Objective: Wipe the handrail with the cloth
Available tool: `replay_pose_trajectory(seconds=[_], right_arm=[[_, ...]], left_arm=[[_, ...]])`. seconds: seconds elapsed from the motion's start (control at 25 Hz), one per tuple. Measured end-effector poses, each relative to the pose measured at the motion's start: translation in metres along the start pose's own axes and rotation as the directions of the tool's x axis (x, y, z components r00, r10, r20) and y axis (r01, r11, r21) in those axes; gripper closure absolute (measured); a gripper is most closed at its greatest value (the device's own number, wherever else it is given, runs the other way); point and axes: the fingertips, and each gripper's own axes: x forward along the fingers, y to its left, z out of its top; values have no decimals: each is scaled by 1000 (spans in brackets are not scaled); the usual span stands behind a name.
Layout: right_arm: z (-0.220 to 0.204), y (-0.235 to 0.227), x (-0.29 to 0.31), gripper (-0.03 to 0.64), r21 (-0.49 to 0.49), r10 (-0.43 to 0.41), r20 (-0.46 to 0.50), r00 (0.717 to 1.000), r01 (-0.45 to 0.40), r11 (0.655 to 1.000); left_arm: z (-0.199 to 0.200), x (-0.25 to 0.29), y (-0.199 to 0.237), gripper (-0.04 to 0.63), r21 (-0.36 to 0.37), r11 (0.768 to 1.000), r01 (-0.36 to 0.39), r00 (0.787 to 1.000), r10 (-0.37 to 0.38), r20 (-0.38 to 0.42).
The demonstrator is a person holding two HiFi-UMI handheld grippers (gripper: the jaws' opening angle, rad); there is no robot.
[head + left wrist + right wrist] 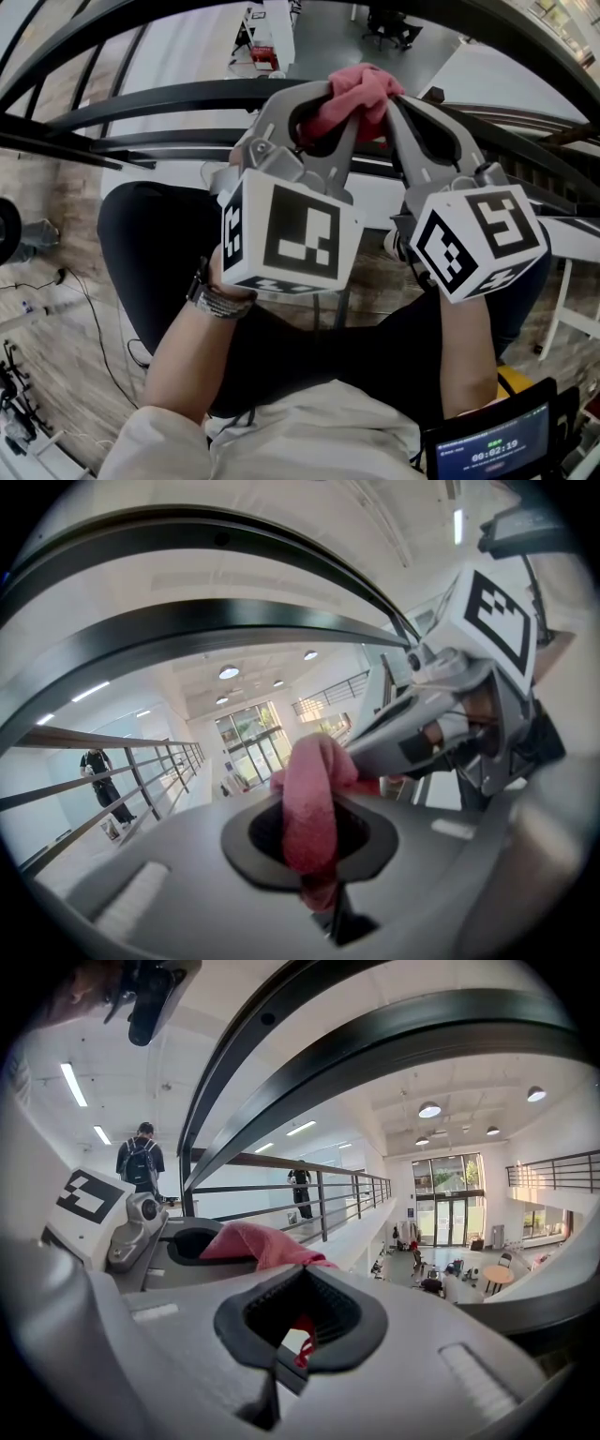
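1. The left gripper (330, 105) is clamped on the bunched pink fabric cloth (361, 86), which threads up through its jaws. The right gripper (401, 101) pinches an edge of it, with the tips of the two grippers nearly meeting.
2. Both forearms reach forward side by side, grippers angled inward.
3. The dark curved metal handrail (141, 98) lies just beyond the cloth, its long axis running left to right. Whether the cloth touches it is unclear, and neither gripper looks nearer.
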Motion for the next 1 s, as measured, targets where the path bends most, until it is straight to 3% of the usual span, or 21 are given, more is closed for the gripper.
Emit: replay_pose_trajectory(seconds=[0.72, 1.0], right_arm=[[-1, 21, 6, 615, -61, 28, -10, 1000, -29, 998], [-5, 28, 8, 615, -68, 43, -22, 999, -44, 997]], left_arm=[[-9, -18, 10, 566, -31, 999, -25, 1000, 25, 11], [-16, -21, 8, 566, -39, 999, 14, 1000, -13, 16]])
